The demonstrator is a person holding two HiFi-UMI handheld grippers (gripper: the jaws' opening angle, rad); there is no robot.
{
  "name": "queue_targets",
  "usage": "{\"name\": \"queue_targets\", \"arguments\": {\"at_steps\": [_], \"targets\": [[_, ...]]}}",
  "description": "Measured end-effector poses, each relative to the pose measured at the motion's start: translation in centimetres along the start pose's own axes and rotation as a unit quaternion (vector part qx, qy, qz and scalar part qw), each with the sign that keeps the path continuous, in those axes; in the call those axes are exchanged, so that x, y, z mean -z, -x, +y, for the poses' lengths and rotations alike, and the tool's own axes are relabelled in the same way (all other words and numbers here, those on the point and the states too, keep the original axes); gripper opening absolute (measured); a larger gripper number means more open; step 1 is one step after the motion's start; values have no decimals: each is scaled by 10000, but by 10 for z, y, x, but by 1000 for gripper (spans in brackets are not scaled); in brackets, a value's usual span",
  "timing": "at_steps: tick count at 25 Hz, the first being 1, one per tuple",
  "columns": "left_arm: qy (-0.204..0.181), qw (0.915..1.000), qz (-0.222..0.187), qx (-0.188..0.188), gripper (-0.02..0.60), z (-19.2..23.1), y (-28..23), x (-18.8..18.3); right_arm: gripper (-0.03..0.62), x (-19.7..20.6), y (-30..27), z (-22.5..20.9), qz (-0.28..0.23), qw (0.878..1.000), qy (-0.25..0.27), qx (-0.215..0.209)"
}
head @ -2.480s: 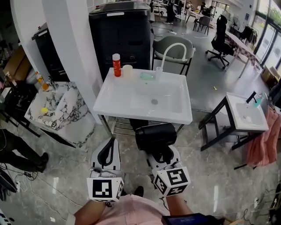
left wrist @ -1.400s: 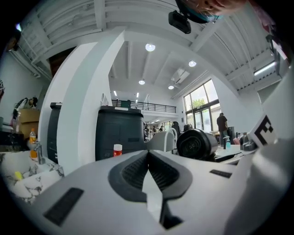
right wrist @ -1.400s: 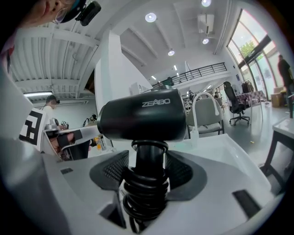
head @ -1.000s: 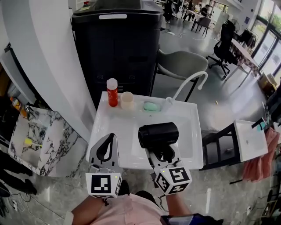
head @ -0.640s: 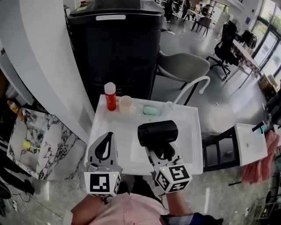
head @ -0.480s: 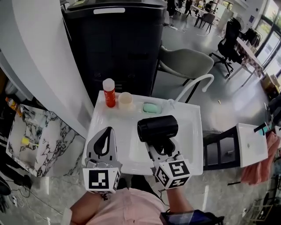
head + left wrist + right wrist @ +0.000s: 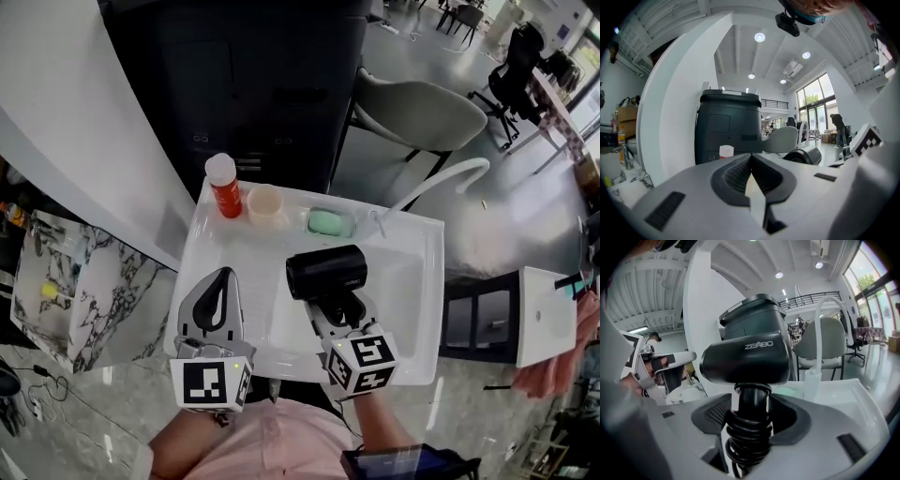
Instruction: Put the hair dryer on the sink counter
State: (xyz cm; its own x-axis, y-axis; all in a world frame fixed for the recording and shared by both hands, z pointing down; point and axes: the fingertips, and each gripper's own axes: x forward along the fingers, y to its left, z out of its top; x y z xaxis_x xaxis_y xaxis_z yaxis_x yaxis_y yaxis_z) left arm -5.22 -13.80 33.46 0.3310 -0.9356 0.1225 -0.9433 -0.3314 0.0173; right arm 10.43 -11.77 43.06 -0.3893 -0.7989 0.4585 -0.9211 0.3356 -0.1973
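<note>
Head view: right claw (image 7: 336, 306) clamps the hair dryer (image 7: 325, 272); left claw (image 7: 221, 281) clenched, empty; lay it gently on tabletop (image 7: 212, 255) at ten o'clock.

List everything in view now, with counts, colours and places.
hair dryer: one, black, above the sink basin, handle clamped in the right gripper
sink: one, white, below both grippers
bottle: one, red with white cap, back left of the sink counter
cup: one, beige, right of the bottle
soap: one, green, right of the cup
faucet: one, white, curved, back right of the sink
cabinet: one, black, behind the sink
chair: one, grey, behind the sink, to the right
marble sink: one, white and black, far left
small sink: one, white, far right
left gripper: one, grey, jaws together, empty
right gripper: one, grey, shut on the hair dryer
</note>
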Motion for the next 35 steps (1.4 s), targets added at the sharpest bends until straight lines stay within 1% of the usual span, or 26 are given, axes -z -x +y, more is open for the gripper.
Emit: {"name": "queue_targets", "arguments": {"at_steps": [6,10,21,30,35], "targets": [[43,9996,265,-65,9,3,-19,19,253,36,-33,-7,535,9983,-114,-183],[92,9988,457,-136,9,9,-29,35,253,62,-49,-15,881,9956,-225,-212],[148,9964,811,-217,9,13,-51,64,253,132,-74,-42,1781,9828,-439,-199],[178,9946,974,-313,9,17,-60,76,253,165,-87,-56,2232,9723,-647,-246],[193,9941,1005,-370,9,19,-63,78,253,166,-89,-56,2239,9719,-658,-295]]}}
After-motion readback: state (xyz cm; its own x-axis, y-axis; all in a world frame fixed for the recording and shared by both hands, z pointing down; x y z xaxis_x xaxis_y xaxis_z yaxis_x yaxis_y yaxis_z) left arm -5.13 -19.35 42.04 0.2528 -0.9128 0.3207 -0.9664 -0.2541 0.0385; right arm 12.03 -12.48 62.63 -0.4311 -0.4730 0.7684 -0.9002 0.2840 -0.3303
